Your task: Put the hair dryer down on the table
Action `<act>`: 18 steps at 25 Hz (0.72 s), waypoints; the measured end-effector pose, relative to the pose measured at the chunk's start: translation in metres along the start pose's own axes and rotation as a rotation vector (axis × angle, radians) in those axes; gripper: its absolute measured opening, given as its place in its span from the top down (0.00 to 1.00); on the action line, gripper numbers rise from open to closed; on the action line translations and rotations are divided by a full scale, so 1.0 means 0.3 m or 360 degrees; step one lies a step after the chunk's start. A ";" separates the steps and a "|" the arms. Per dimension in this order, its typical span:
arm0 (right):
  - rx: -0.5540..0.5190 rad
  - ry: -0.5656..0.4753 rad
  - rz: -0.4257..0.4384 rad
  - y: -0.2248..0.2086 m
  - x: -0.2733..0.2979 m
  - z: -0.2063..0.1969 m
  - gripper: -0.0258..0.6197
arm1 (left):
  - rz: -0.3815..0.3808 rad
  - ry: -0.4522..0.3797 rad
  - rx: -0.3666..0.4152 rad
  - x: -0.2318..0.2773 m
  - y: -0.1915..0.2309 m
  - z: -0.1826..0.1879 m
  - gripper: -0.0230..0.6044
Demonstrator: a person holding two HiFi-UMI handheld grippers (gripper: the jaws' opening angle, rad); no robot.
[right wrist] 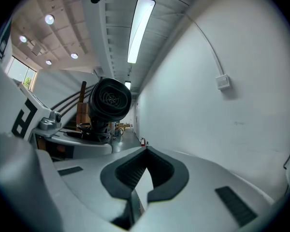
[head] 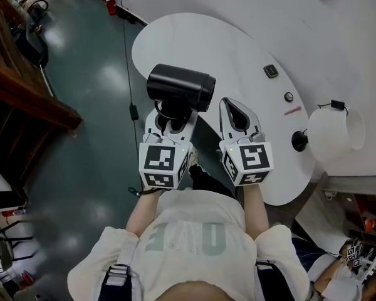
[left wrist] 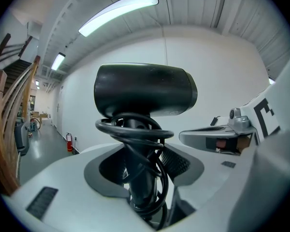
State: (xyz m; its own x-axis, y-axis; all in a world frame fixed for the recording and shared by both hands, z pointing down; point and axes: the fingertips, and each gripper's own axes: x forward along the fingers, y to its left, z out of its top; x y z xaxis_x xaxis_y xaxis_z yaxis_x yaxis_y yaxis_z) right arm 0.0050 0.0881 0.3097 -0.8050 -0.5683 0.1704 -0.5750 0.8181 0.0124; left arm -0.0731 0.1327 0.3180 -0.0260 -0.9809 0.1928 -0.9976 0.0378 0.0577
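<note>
The white rounded tabletop (head: 238, 49) lies ahead, not yet reached. Over its near edge the black hair dryer (head: 180, 86) rides barrel-up with its cord coiled round the handle, probably to lower cleanly. The left tongs (head: 171, 119) clamp that handle. The right tongs (head: 235, 111), also over that edge, are pressed together and empty.

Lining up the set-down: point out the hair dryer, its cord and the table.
hair dryer (head: 178, 86), head view, black barrel.
cord (left wrist: 134, 133), left gripper view, loop around handle.
table (head: 238, 49), head view, bare white top.
</note>
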 end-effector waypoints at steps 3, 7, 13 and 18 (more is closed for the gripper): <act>0.0006 -0.0013 0.0019 -0.039 0.118 0.019 0.96 | 0.0008 -0.0003 0.0004 0.110 0.068 0.027 0.60; 0.0006 0.0001 0.0027 -0.111 0.282 0.040 0.96 | 0.0020 -0.0011 -0.0016 0.265 0.157 0.070 0.60; 0.0038 -0.0007 0.0027 -0.218 0.459 0.077 0.96 | 0.0054 -0.0006 -0.0023 0.447 0.261 0.143 0.60; 0.0087 -0.0004 -0.0001 -0.249 0.566 0.095 0.96 | 0.0043 0.0046 0.0002 0.545 0.322 0.155 0.60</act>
State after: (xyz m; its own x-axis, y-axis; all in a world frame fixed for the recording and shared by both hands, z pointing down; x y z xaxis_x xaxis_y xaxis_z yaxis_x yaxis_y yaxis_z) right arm -0.0929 -0.0720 0.3095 -0.8050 -0.5689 0.1682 -0.5824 0.8118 -0.0417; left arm -0.1766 -0.0329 0.3096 -0.0509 -0.9736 0.2224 -0.9967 0.0637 0.0508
